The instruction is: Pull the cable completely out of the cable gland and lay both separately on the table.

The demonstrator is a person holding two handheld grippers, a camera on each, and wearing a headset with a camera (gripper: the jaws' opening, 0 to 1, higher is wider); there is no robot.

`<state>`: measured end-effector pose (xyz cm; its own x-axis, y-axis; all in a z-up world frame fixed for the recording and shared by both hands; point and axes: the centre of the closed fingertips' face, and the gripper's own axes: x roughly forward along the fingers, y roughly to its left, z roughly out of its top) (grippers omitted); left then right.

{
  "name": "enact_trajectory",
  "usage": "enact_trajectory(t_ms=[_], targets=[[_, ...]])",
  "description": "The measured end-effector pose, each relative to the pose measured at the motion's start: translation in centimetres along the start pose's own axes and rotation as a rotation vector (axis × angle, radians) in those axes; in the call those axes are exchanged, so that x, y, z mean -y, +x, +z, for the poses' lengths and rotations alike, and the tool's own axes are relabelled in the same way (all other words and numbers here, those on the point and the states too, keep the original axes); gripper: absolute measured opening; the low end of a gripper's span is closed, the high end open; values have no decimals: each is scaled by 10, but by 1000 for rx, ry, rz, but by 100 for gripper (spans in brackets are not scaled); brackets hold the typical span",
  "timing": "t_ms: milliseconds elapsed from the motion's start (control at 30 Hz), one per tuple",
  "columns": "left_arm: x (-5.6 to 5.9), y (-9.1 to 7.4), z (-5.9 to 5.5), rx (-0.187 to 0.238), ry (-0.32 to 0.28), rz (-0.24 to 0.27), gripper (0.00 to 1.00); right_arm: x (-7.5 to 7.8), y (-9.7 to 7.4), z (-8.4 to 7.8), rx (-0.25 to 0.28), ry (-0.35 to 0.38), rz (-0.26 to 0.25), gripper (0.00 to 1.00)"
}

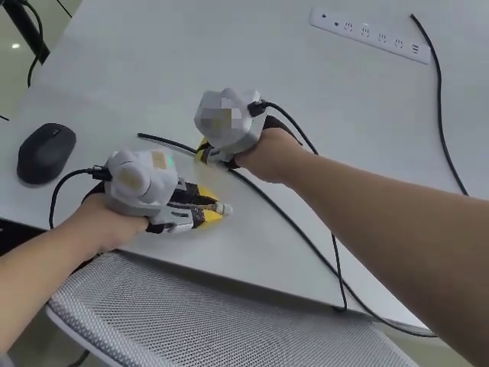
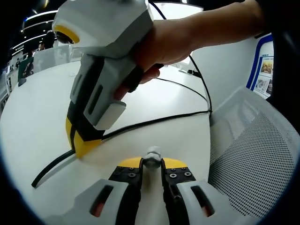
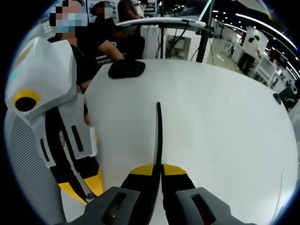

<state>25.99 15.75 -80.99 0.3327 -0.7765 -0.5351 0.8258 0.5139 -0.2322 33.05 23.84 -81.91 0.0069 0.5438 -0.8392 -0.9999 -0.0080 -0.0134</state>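
Right of the black mouse (image 1: 46,151) on the white table (image 1: 153,61), the left gripper (image 1: 215,209) is clenched on the small grey cable gland (image 2: 151,156), close to the table's near edge. Farther right of the mouse, the right gripper (image 1: 205,152) pinches the black cable (image 3: 158,126), whose free end lies flat, pointing toward the mouse. The cable passes just beyond the gland, apart from it. A white power strip (image 1: 370,32) lies far right of the mouse, and a mesh chair (image 1: 191,321) sits below it.

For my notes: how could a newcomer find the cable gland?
On the white table, find the left claw near the front edge. The cable gland is the small pale fitting pinched between its tips; the thin black cable lies in the right claw.
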Motion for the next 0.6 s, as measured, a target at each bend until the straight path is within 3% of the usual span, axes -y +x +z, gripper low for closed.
enact_trajectory(t_ms=[67,600], targets=[[-1,0,-3,-18,14,5,16,0,0,0,2,1,-2,0],[-2,0,-1,-12,28,13,18,-4,-1,2,-6,4,0,5]])
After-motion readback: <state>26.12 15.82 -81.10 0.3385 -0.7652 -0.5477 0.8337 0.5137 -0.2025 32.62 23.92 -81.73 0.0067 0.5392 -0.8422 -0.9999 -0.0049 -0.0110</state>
